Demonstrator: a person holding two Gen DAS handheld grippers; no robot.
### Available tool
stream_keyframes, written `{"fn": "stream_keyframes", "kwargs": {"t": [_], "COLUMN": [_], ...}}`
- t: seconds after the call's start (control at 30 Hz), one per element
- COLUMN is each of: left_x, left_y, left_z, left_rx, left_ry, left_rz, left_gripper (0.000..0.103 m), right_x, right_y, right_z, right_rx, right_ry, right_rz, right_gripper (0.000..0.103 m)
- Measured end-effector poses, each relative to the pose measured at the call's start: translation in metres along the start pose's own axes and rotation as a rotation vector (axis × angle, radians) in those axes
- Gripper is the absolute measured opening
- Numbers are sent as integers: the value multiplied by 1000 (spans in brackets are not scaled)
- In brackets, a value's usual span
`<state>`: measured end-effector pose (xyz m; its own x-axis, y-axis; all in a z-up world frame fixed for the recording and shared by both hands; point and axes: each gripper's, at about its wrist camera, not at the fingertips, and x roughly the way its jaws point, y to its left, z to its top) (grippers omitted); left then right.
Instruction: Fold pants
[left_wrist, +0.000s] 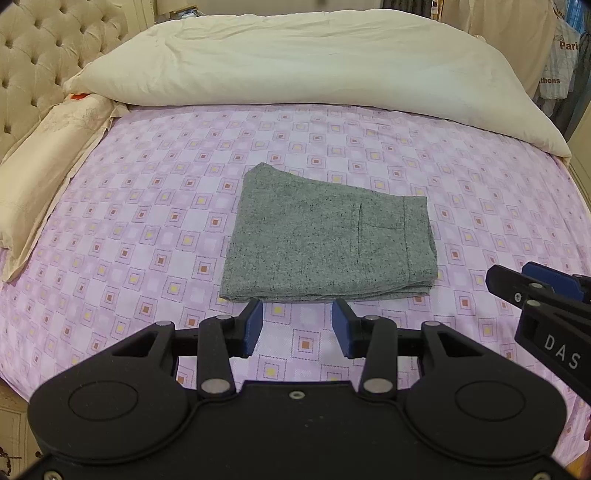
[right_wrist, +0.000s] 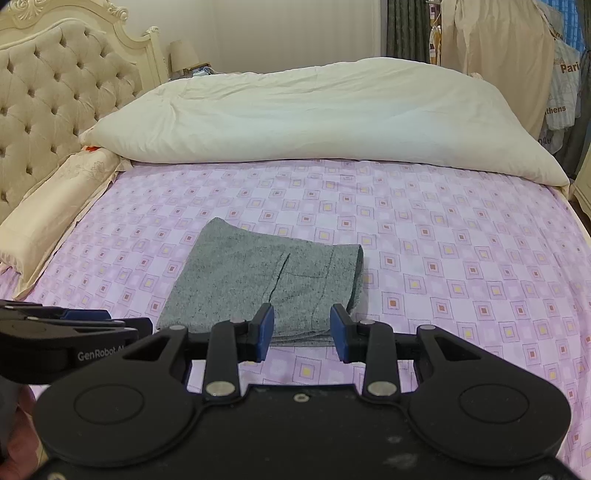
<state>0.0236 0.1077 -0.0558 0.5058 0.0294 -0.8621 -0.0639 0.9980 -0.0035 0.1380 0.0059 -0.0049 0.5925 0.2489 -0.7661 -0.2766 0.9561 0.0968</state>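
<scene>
The grey speckled pants (left_wrist: 325, 240) lie folded into a compact rectangle on the pink patterned bedsheet (left_wrist: 147, 221), waistband and back pocket to the right. They also show in the right wrist view (right_wrist: 266, 284). My left gripper (left_wrist: 297, 328) is open and empty, just short of the pants' near edge. My right gripper (right_wrist: 302, 332) is open and empty, above the near right corner of the pants. The right gripper shows at the right edge of the left wrist view (left_wrist: 546, 295). The left gripper shows at the left edge of the right wrist view (right_wrist: 74, 332).
A large cream duvet (left_wrist: 314, 62) is piled across the far side of the bed. A cream bolster pillow (left_wrist: 40, 177) lies along the left by the tufted headboard (right_wrist: 55, 110). Hanging clothes (right_wrist: 517, 55) stand at the far right.
</scene>
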Motion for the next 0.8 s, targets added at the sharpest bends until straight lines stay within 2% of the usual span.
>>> {"fn": "stream_keyframes", "kwargs": {"t": [0.8], "left_x": [7], "left_y": [2], "left_z": [1], "left_rx": [5], "left_ry": [27], "left_rz": [0], "left_gripper": [51], "right_x": [4], "right_y": [2], "right_z": [0], "right_rx": [-3], "right_ry": [10], "right_rz": [3], "right_gripper": [36]}}
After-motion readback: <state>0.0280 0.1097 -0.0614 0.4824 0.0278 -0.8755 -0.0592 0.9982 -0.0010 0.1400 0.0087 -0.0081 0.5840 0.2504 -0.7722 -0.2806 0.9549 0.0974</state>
